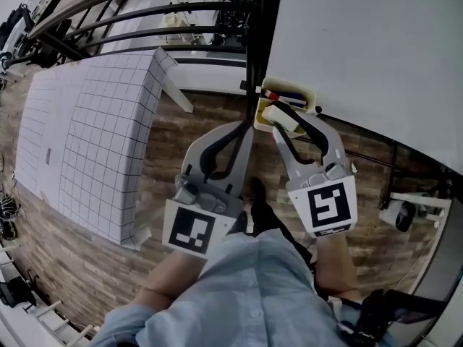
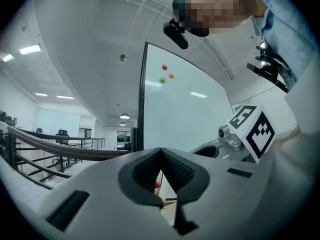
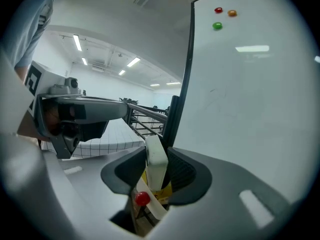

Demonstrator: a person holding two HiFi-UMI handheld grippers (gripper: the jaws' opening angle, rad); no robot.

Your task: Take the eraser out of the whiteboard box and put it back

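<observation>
White eraser point(image 3: 156, 159) pinched in your right gripper point(image 3: 156, 173), just above the box point(image 1: 293, 87); left gripper point(image 2: 161, 156) pressed together, empty. Take-out looks nearly done, return not yet.

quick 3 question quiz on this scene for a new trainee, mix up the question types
1. Which gripper grips the white eraser? A left, B right.
2. True or false: three round magnets sit on the whiteboard.
3. Fill in: between the left gripper's jaws there is ___.

Key: 1 B, the right gripper, with its pads pressed on the eraser. 2 true. 3 nothing.
</observation>
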